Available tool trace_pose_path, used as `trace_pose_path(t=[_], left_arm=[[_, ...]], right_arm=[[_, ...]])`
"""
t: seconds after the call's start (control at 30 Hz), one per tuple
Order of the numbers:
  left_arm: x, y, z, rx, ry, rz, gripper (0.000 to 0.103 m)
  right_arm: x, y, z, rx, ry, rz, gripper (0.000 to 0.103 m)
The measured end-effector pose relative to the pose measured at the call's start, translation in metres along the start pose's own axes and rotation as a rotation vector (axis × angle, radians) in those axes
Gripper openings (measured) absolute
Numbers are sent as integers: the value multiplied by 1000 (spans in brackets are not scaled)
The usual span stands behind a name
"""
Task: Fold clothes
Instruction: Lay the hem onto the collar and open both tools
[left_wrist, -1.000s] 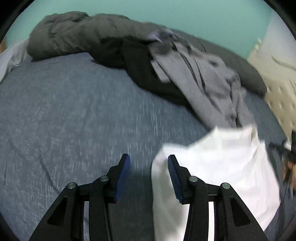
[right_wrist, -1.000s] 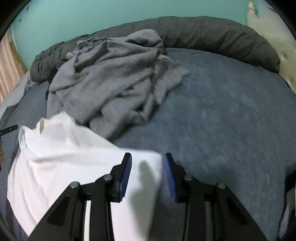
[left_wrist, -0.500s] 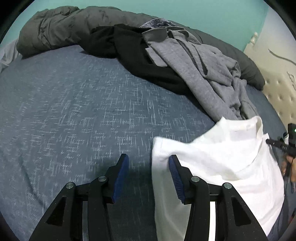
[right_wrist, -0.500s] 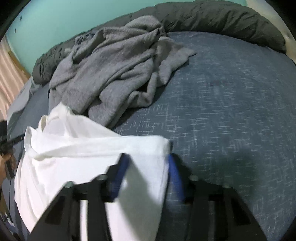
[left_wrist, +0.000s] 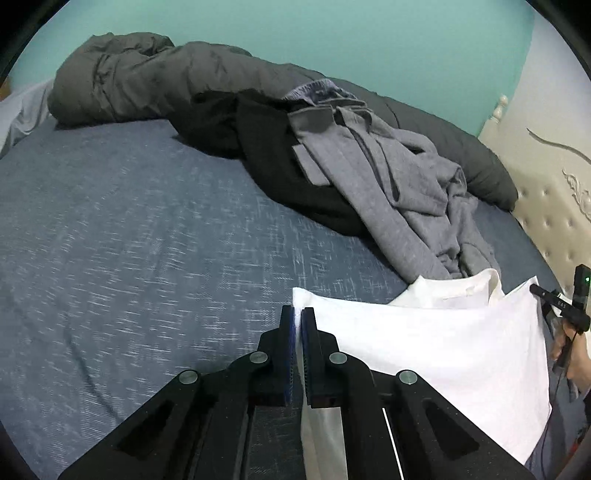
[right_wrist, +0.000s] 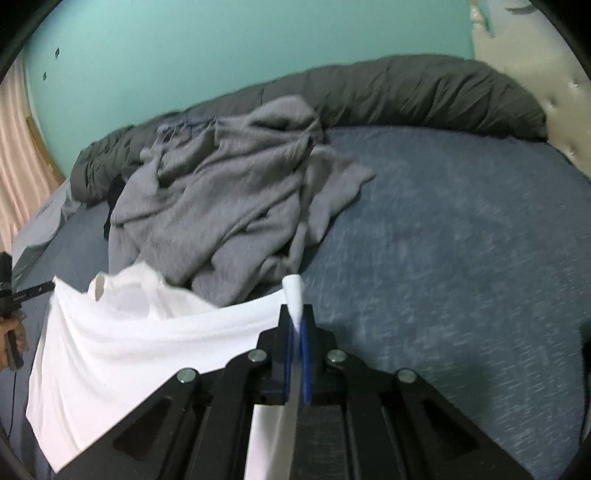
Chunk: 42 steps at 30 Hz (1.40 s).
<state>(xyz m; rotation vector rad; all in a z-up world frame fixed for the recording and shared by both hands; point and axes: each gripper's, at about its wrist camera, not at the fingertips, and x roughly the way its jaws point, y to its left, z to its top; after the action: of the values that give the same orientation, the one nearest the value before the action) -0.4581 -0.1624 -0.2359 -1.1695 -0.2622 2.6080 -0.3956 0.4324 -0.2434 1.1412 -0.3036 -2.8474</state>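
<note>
Both hand-held grippers have closed since the earlier frames, where their jaws stood open astride the white garment's edge. Now each clamps one corner of that edge.

Bed (left_wrist: 129, 240): fills the centre of both views and carries all the clothes.

Grey garment pile (right_wrist: 229, 206): lies crumpled at centre, with a black garment (left_wrist: 280, 166) beside it at upper centre of the left view. Neither shows any fold, so both appear left to do.

White garment (left_wrist: 443, 343): lies lower right in the left view and lower left in the right view (right_wrist: 129, 350), stretched between the two hand-held grippers. One layer already appears doubled over; the fold is judged partly made, not finished.

Left hand-held gripper (left_wrist: 298, 317): jaws shut on the white garment's corner at lower centre.

Right hand-held gripper (right_wrist: 295, 317): jaws shut on the opposite corner, a tuft of cloth protruding above the tips.
</note>
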Motion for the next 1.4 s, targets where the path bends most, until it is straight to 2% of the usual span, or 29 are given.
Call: trace_pose_path(t=[0.07, 0.2, 0.37, 0.47, 0.53, 0.6, 0.67, 0.9, 1.07, 1.2, 1.4], left_arm=[[1, 7, 2, -37, 4, 8, 4], [14, 6, 0, -45, 40, 39, 4], [24, 8, -5, -74, 73, 57, 5], [21, 10, -10, -90, 92, 66, 10], [19, 11, -13, -101, 104, 71, 25], [10, 11, -19, -106, 112, 59, 28], [-15, 1, -32, -97, 128, 22, 28], [-67, -14, -107, -82, 242, -54, 35], [-105, -25, -161, -71, 324, -108, 35], [-119, -32, -178, -55, 325, -116, 35], [-120, -39, -193, -51, 343, -126, 35]], right_arm=[[-1, -6, 3, 21, -2, -8, 3], [9, -6, 9, 16, 27, -47, 3], [38, -6, 8, 40, 118, -93, 3], [47, -4, 7, 48, 137, -110, 5], [42, -3, 5, 56, 126, -109, 7], [31, -2, 1, 58, 126, -91, 14], [15, -1, -8, 70, 136, -35, 18], [-63, -5, -59, 120, 200, 127, 38], [-106, -5, -103, 152, 260, 179, 39], [-126, -6, -133, 192, 297, 198, 39], [-143, -1, -161, 194, 340, 216, 39]])
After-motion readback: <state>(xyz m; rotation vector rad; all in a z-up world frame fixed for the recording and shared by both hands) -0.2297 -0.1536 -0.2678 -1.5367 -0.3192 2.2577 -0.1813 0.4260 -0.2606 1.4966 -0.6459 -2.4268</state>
